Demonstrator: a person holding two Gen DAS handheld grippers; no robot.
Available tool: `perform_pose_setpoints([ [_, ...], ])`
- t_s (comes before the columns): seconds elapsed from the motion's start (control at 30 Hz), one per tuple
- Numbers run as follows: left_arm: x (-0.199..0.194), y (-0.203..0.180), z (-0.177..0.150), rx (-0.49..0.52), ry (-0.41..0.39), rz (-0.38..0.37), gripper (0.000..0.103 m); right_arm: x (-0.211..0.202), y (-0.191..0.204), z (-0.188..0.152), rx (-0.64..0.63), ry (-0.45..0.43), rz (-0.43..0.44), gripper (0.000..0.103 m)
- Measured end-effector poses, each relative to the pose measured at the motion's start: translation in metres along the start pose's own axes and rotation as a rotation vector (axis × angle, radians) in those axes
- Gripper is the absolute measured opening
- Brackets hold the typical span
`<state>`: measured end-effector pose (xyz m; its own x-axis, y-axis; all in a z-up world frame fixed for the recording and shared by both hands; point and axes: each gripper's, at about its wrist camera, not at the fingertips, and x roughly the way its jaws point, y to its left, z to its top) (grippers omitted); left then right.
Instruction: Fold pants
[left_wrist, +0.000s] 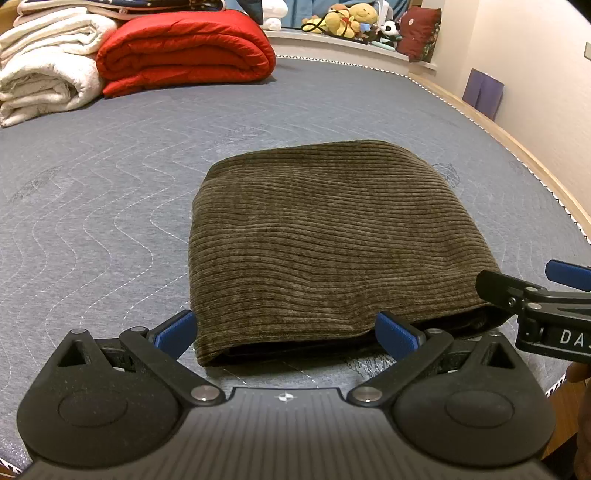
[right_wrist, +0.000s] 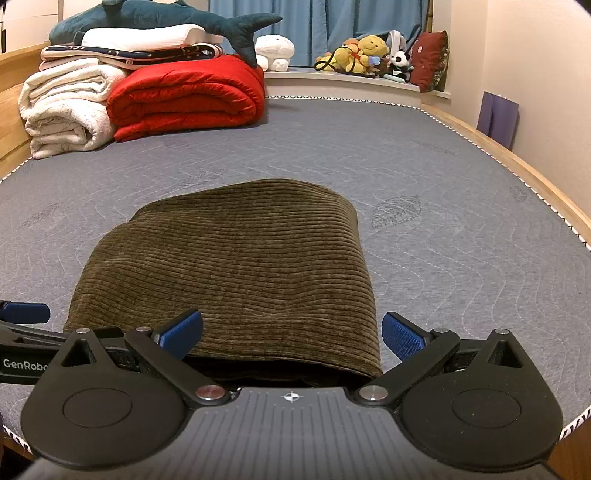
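Observation:
The olive-brown corduroy pants (left_wrist: 325, 236) lie folded into a compact rectangle on the grey quilted mattress (left_wrist: 110, 206). They also show in the right wrist view (right_wrist: 236, 266). My left gripper (left_wrist: 286, 334) is open at the near edge of the bundle, its blue pads on either side of the left part of that edge, holding nothing. My right gripper (right_wrist: 291, 334) is open at the near right corner of the bundle, also holding nothing. It shows at the right edge of the left wrist view (left_wrist: 535, 299).
A red folded quilt (right_wrist: 188, 96) and white folded blankets (right_wrist: 66, 110) are stacked at the far left. A plush shark (right_wrist: 166, 18) lies on top. Stuffed toys (right_wrist: 365, 51) sit on the far ledge. The wooden bed rail (right_wrist: 517, 166) runs along the right.

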<state>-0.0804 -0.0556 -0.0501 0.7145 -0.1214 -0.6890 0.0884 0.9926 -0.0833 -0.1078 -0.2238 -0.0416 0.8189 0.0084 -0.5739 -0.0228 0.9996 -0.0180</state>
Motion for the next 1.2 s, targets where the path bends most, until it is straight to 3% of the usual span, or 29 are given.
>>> perform_pose_setpoints([
  [1.2, -0.0035, -0.0024, -0.0017, 0.018, -0.004, -0.014, 0.103, -0.0003, 0.0009, -0.0016, -0.002, -0.005, 0.003, 0.102],
])
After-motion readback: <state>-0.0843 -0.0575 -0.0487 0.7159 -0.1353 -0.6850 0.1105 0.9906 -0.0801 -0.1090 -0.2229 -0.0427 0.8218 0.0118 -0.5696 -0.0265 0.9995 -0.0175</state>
